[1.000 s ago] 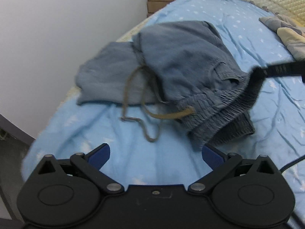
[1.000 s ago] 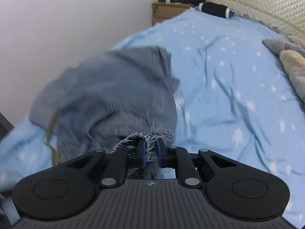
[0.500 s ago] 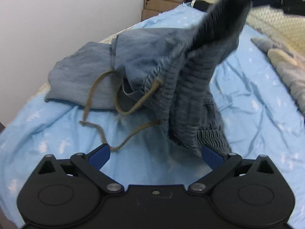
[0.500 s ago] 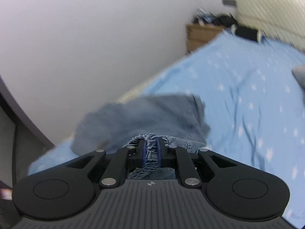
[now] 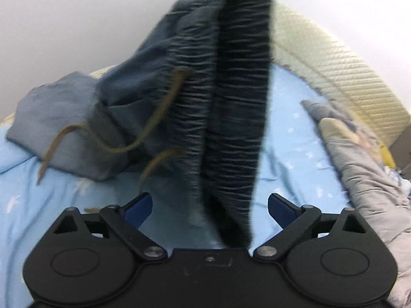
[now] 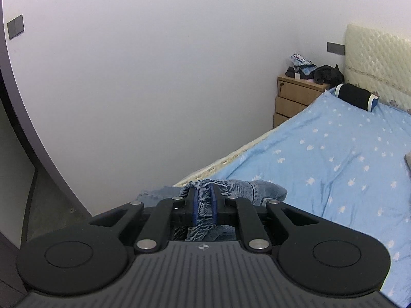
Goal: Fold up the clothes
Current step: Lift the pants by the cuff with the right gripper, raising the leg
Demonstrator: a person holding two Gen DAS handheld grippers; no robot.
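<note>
Denim-blue drawstring trousers [image 5: 179,97] hang by the waistband from the clamped right gripper [image 6: 204,201] over the starry blue bed's [image 6: 334,169] left edge, wide-open empty left gripper [image 5: 210,206] below; best pinch the dangling waistband squarely.

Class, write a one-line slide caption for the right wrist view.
Right gripper shut on gathered blue denim garment, lifted above star-print blue bedsheet.

left gripper [image 5: 210,206] spread wide (nothing pinched), right gripper [image 6: 204,200] clamped, raised
</note>
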